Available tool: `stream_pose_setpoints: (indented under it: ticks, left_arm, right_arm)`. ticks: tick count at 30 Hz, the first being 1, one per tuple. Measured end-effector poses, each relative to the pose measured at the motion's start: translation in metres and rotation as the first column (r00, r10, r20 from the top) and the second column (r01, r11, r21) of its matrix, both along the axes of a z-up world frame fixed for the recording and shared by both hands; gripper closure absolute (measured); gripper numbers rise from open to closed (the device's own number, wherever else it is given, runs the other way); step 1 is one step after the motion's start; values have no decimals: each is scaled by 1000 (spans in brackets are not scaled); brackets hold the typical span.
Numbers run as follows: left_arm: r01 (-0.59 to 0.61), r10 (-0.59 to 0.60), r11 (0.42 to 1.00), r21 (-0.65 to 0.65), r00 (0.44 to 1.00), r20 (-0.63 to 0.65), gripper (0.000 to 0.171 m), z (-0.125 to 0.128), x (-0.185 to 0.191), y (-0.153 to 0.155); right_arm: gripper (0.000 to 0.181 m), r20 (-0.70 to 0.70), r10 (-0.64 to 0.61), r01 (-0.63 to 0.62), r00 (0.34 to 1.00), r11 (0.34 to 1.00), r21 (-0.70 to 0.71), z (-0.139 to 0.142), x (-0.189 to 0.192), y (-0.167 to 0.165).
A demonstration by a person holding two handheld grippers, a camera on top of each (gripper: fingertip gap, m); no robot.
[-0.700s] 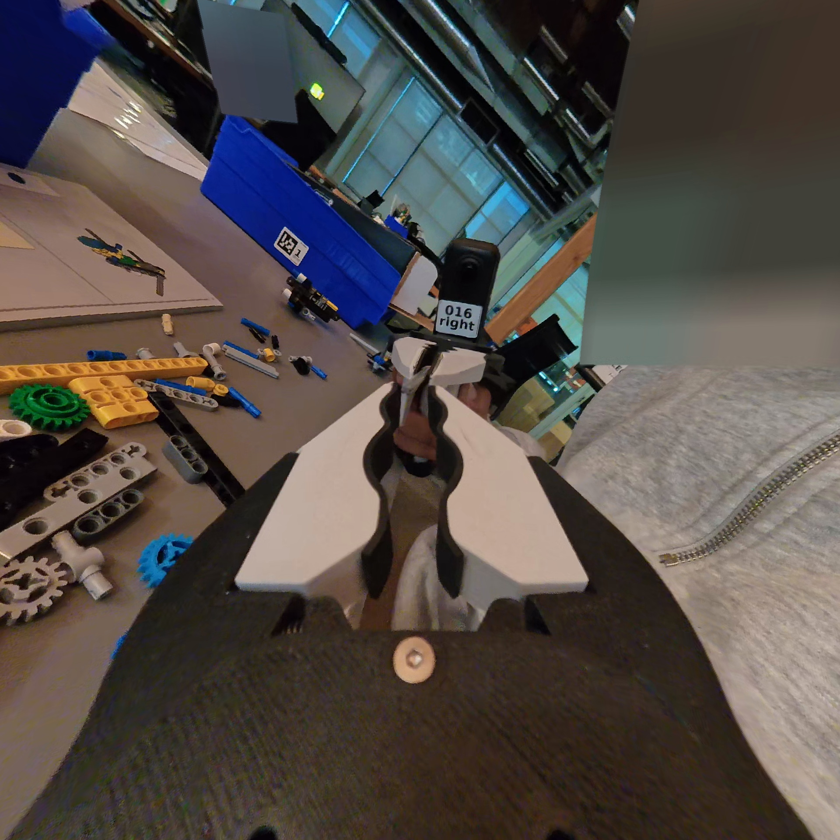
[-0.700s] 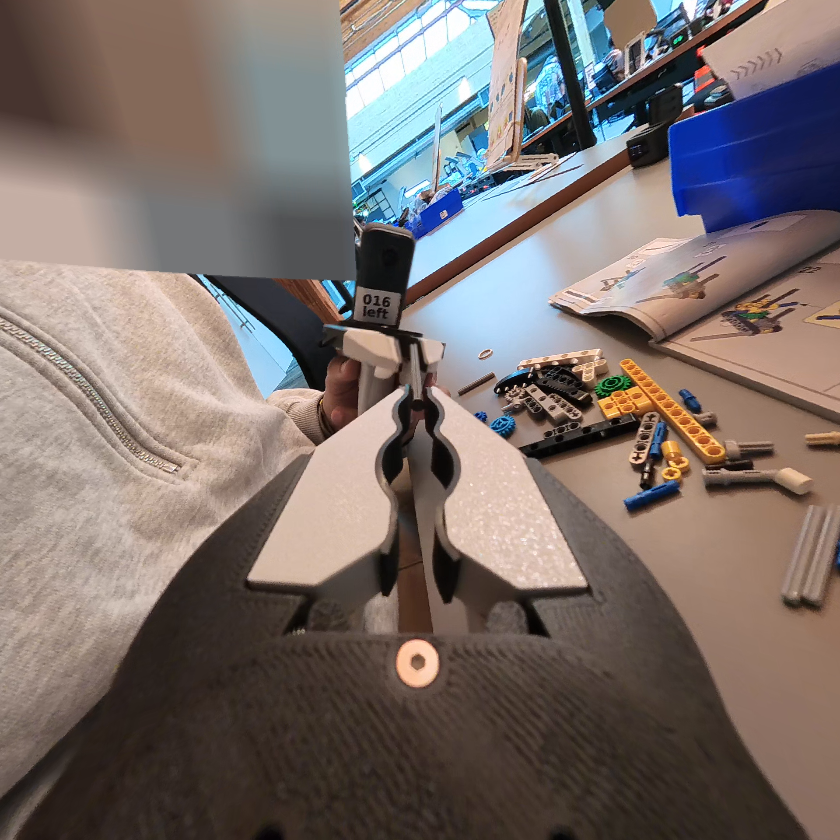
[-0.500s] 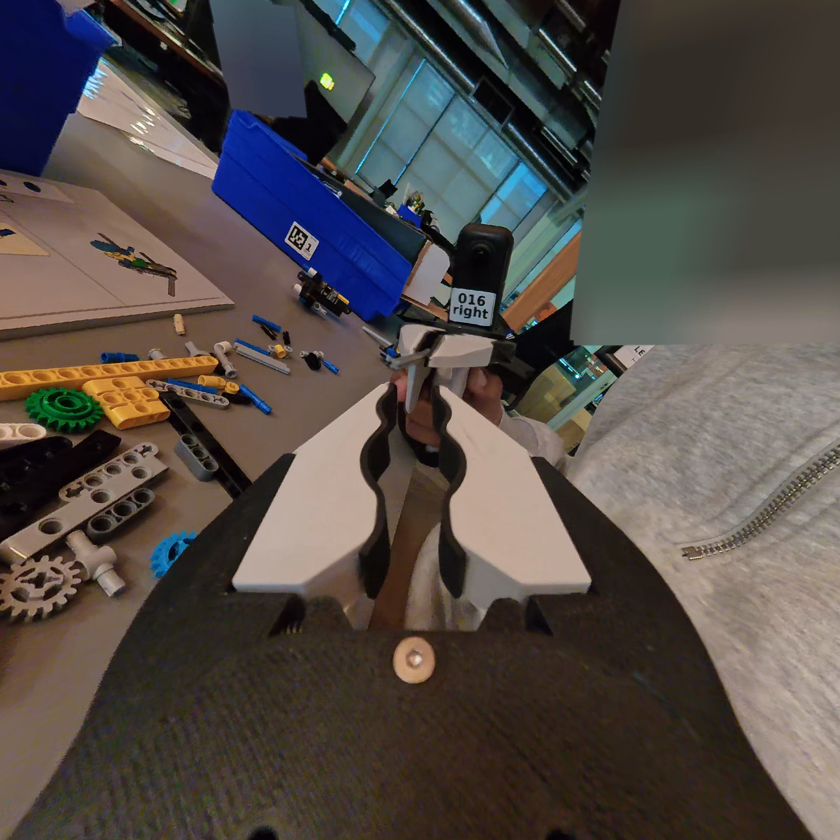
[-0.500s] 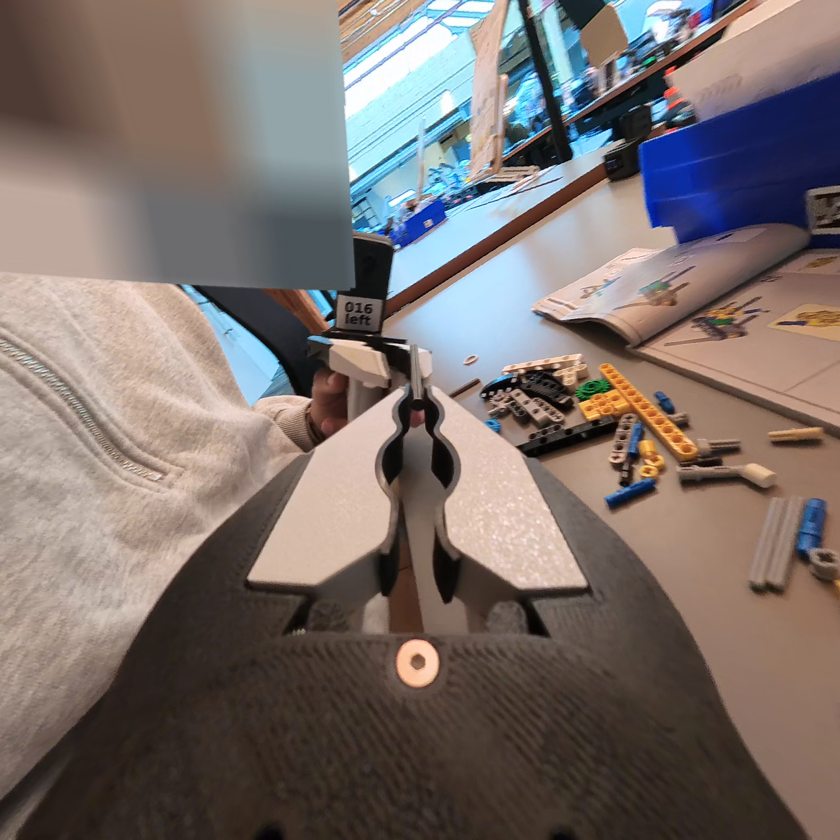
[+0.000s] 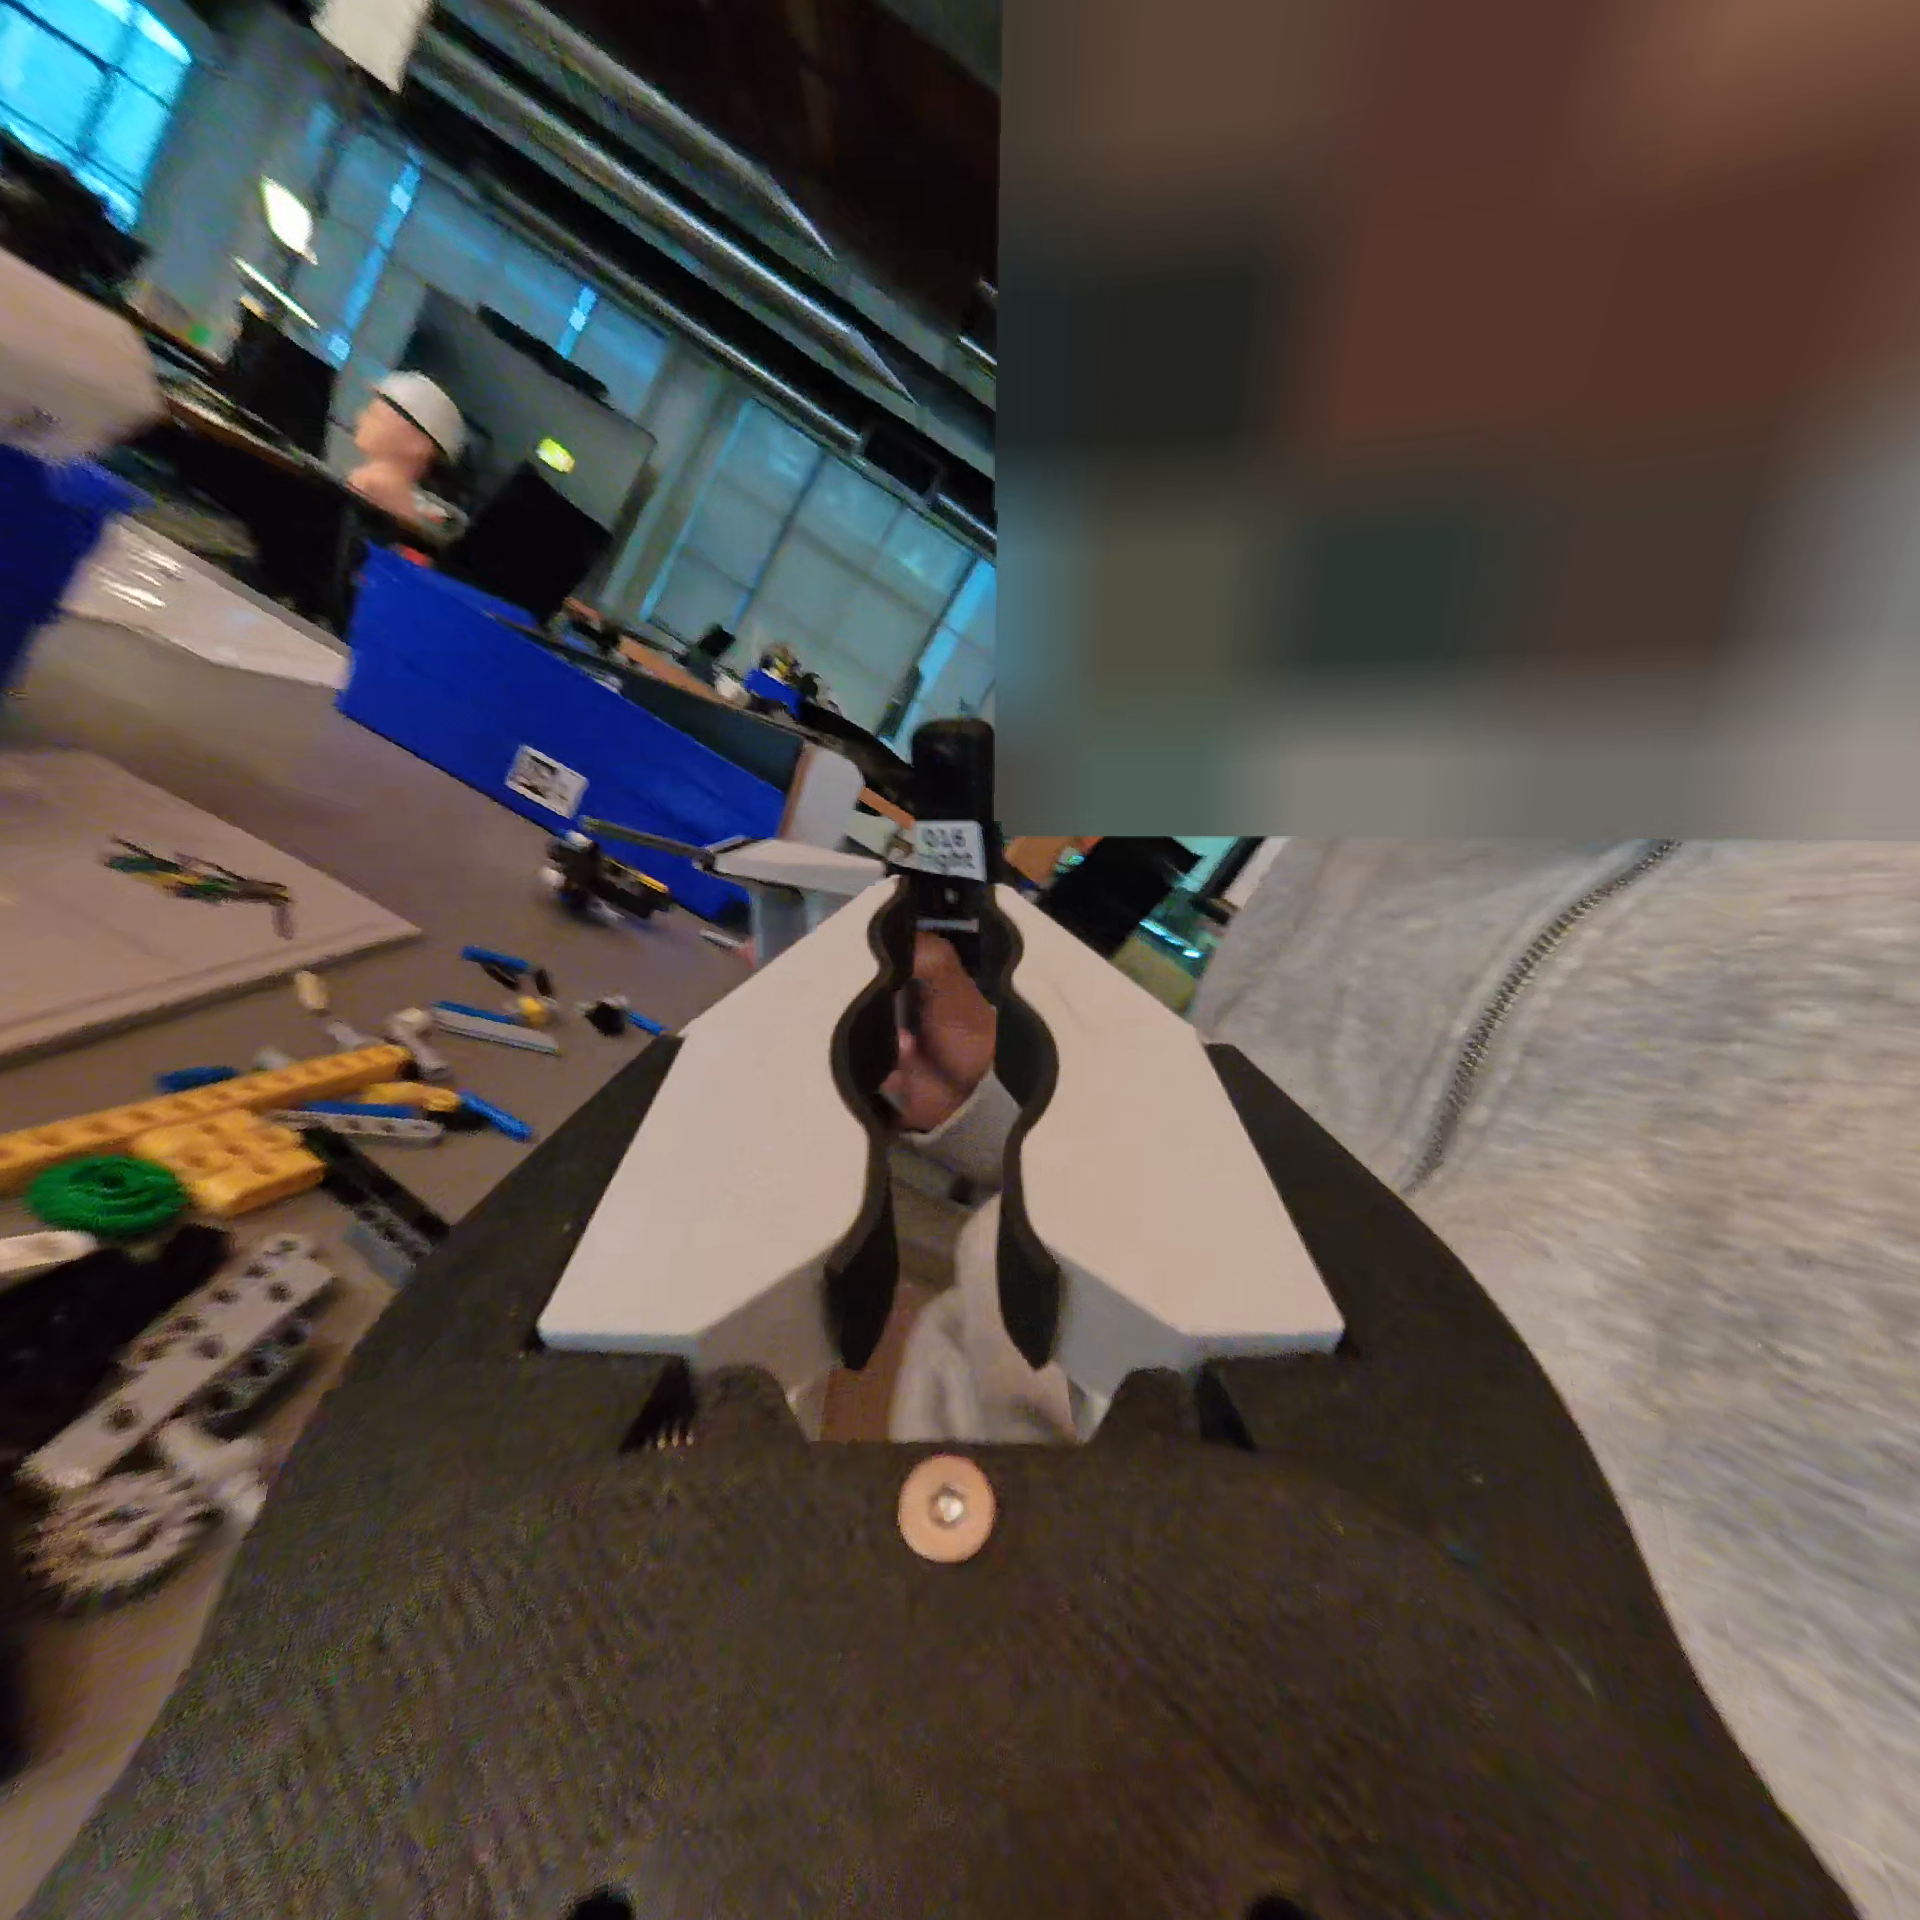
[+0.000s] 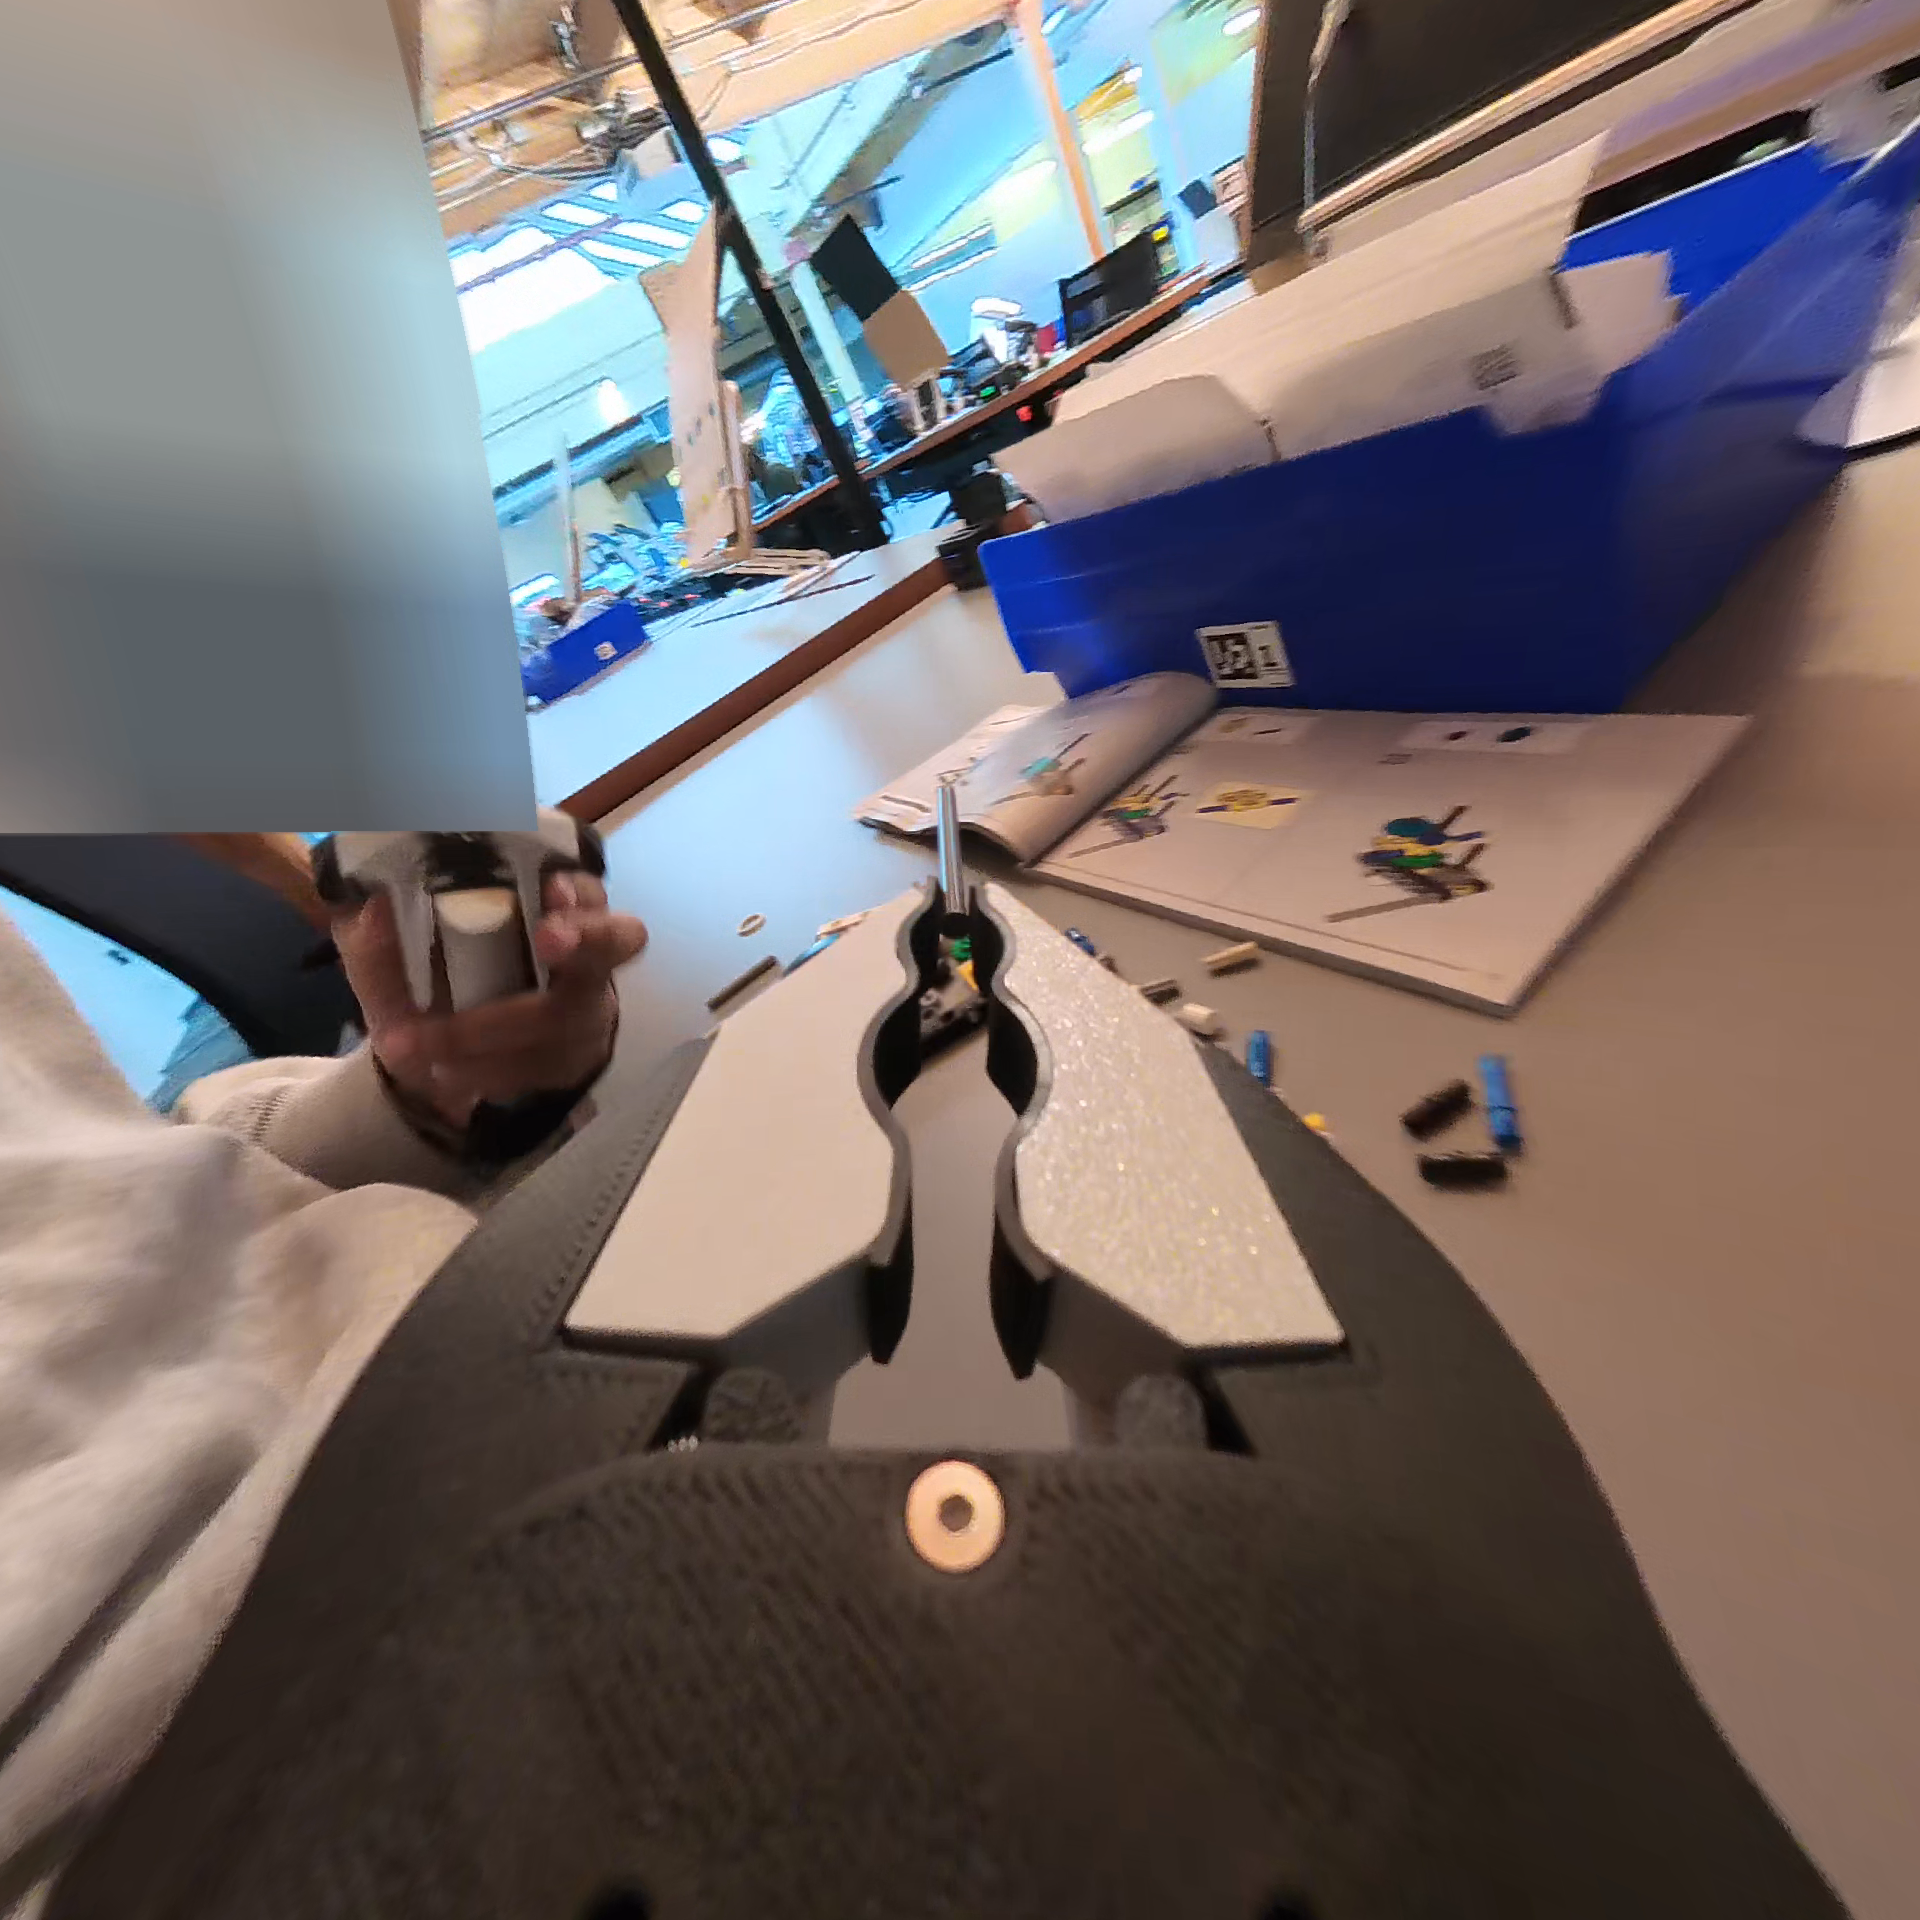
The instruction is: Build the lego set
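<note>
Two sets of jaws that faced each other nose to nose half a second ago have parted. The right gripper point(image 6: 951, 904) has swung out toward the worktop point(image 6: 1610, 1299), its jaws clamped on a thin, smooth grey metal-look axle point(image 6: 945, 842) that stands up past the tips. The left gripper point(image 5: 943, 894) now sits off to one side, its jaws slightly apart with nothing visible between them. So the axle has stayed with the right side. I judge that any regrip in mid-air is over and the axle is being carried toward the parts.

Both jaw pairs have matte pale-grey faces, wavy black inner edges and a coarse black printed body. Beyond them lies the loose set: a long studless yellow beam point(image 5: 208, 1091), a toothed green gear point(image 5: 104, 1195), a perforated grey beam point(image 5: 197, 1340), and small blue and black pins point(image 6: 1496, 1101). An open, glossy instruction booklet point(image 6: 1351, 831) lies flat before a hard blue plastic bin point(image 6: 1455, 561). Motion blur softens the left wrist view.
</note>
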State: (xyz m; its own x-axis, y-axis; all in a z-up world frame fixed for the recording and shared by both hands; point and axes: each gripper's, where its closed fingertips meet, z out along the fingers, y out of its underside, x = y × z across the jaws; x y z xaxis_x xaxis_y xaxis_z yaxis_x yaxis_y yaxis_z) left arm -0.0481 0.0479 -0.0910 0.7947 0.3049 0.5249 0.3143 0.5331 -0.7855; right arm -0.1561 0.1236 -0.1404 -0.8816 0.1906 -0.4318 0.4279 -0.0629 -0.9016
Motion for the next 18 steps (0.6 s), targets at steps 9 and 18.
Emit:
stream_pose_setpoints:
  ticks: [9,18]
  left_arm:
    - [-414,411,906,-89,910,-50,171,-1,-20,-83]
    - [-425,423,877,-223,904,-62,171,-17,-27,-69]
  right_arm:
    - [178,6,-49,49,999,999,-10,2,-7,9]
    - [178,-12,-45,45,999,999,10,1,-7,8]
